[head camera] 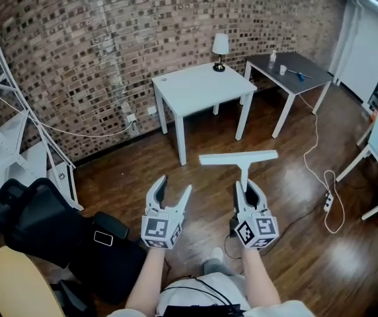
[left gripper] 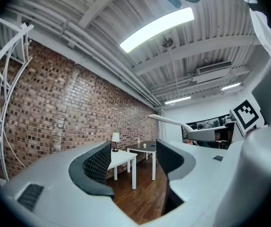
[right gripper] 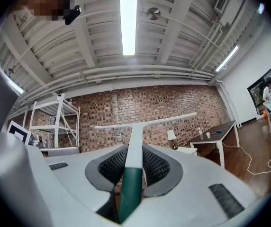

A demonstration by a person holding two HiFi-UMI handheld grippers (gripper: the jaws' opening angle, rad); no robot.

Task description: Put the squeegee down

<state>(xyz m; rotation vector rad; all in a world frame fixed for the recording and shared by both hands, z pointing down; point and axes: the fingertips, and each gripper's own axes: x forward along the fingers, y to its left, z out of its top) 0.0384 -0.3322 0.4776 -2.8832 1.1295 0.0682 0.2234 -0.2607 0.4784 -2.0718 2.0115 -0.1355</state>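
One big brick wall stands behind a white table and a dark table. The squeegee is up in the air over the floor, its handle squeezed tight in the right gripper. The left gripper beside it has its jaws apart and holds nothing. A little lamp sits on the white table.

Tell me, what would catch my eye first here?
The white squeegee stands out, held up mid-air before the person, its handle clamped in the right gripper. Beside it the left gripper is empty, jaws apart. Behind runs a brick wall with a white table bearing a small lamp.
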